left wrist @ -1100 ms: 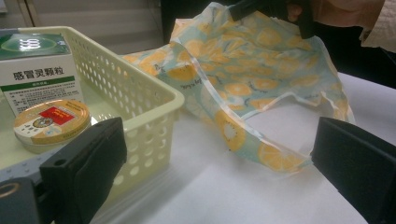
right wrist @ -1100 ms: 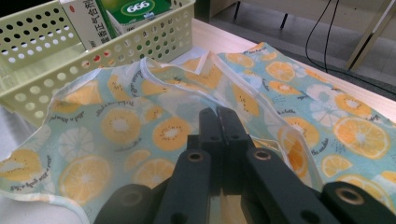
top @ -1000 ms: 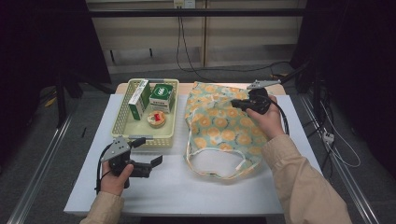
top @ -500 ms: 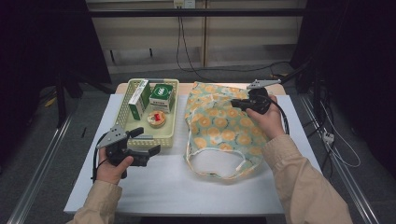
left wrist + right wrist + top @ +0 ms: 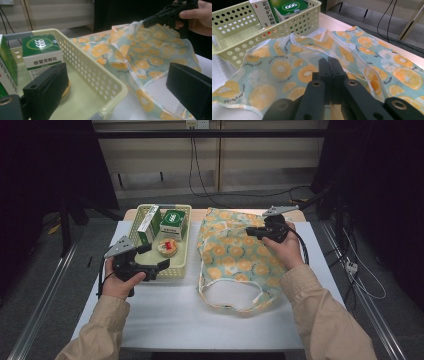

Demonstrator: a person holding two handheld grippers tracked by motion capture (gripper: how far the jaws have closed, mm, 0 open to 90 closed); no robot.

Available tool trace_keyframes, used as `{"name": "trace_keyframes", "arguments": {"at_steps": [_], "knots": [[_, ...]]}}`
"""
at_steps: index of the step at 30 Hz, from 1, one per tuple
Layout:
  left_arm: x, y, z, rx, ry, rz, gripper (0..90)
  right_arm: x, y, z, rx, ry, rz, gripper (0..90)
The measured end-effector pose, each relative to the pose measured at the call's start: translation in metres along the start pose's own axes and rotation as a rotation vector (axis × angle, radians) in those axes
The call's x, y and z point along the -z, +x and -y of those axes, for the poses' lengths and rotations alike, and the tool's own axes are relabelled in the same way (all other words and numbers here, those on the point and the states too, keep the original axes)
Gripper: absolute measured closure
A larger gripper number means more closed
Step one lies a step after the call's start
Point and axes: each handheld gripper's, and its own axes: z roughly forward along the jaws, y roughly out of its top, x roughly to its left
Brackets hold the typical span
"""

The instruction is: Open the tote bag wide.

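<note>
Room to move lies mostly on your near side: the white table (image 5: 200, 320) is bare between your forearms, while its far half carries the pale yellow perforated basket (image 5: 182, 251) on your left and the orange-slice print bag (image 5: 235, 260) on your right, the two just beside each other. Your left gripper (image 5: 150, 264) hovers at the basket's near rim, jaws spread wide with nothing between them; in the left gripper view the basket's corner sits between the two pads. Your right gripper (image 5: 251, 232) is pressed together on the bag's fabric near its far end, lifting a fold off the table.

The bag's long axis runs from the far edge of the table towards you, its open mouth and pale handle loop (image 5: 235, 295) at the near end. Inside the basket, a green-and-white medicine box (image 5: 173, 222) and a taller carton (image 5: 148, 222) stand at the far end, a small round cup (image 5: 166, 247) nearer you.

Grey floor and metal rails flank the table; cables trail along the back wall.
</note>
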Motion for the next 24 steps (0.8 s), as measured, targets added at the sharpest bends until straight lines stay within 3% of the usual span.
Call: {"name": "trace_keyframes", "arguments": {"at_steps": [16, 24], "knots": [[-0.025, 0.024, -0.03, -0.007, 0.036, 0.011, 4.1, 0.0, 0.002, -0.001, 0.001, -0.001, 0.002, 90.0], [-0.04, 0.029, -0.032, -0.011, 0.074, 0.006, 6.1, 0.0, 0.004, -0.001, 0.004, 0.002, 0.005, 90.0]]}}
